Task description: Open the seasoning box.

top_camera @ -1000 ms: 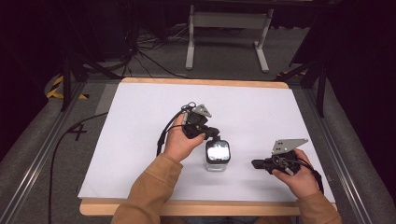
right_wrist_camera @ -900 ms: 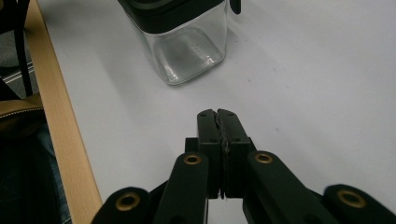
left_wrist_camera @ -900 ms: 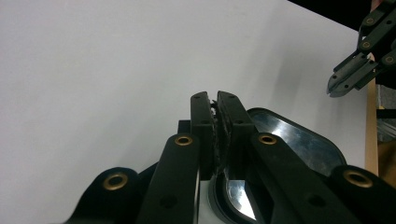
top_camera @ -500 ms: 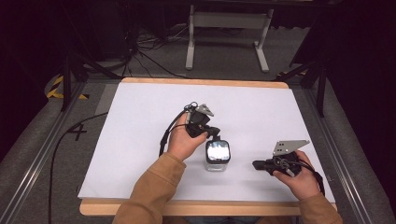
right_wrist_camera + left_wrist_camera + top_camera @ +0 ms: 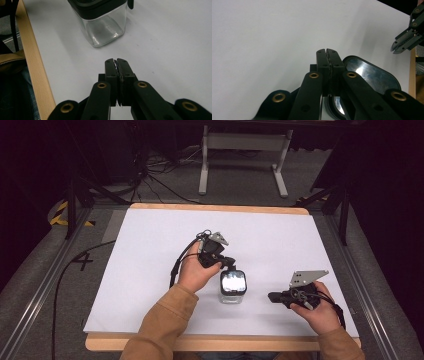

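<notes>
Clear jar [image 5: 232, 287] near table's [image 5: 150, 250] front edge; left gripper [image 5: 229, 263] over its lid, right gripper [image 5: 272, 296] beside it, both pressed together.

Counter [image 5: 150, 270] brightly and evenly lit from overhead; surroundings fall to near black. Glare on the jar lid [image 5: 233, 281]. Nearest tongs parts blurred.

left gripper [image 5: 329, 58] jaws pressed together (no gap) above a shiny lid [image 5: 372, 75]
</notes>
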`<state>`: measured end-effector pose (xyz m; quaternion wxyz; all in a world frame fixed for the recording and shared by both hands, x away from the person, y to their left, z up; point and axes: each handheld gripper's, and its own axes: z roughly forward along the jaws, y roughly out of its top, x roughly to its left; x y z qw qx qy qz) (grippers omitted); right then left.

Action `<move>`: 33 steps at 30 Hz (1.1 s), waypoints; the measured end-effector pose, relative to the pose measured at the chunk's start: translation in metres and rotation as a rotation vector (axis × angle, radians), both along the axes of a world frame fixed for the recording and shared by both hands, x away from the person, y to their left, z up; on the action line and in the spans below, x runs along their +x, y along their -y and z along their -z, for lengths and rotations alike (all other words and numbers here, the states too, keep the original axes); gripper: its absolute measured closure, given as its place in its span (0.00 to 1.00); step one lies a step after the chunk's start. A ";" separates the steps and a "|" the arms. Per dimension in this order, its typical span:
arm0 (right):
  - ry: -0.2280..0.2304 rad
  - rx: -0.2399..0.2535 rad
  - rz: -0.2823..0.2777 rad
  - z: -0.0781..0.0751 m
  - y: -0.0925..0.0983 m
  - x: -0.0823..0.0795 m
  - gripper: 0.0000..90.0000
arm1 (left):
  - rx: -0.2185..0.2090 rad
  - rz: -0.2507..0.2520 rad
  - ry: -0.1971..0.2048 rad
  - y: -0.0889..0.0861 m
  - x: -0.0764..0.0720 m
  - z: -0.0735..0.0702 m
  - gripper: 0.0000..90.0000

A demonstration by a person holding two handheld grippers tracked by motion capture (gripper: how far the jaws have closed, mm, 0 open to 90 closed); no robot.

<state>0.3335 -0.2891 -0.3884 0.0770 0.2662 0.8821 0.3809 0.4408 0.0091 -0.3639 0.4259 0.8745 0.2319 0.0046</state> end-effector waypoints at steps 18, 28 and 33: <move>0.045 0.049 -0.040 -0.005 -0.026 -0.004 1.00 | -0.016 -0.001 -0.030 -0.001 0.003 0.002 1.00; 0.075 0.107 -0.056 -0.005 -0.046 -0.003 1.00 | -0.020 -0.007 -0.032 0.000 0.003 0.002 1.00; 0.131 0.139 -0.046 -0.005 -0.052 -0.003 1.00 | -0.017 -0.005 -0.019 0.000 0.003 0.002 1.00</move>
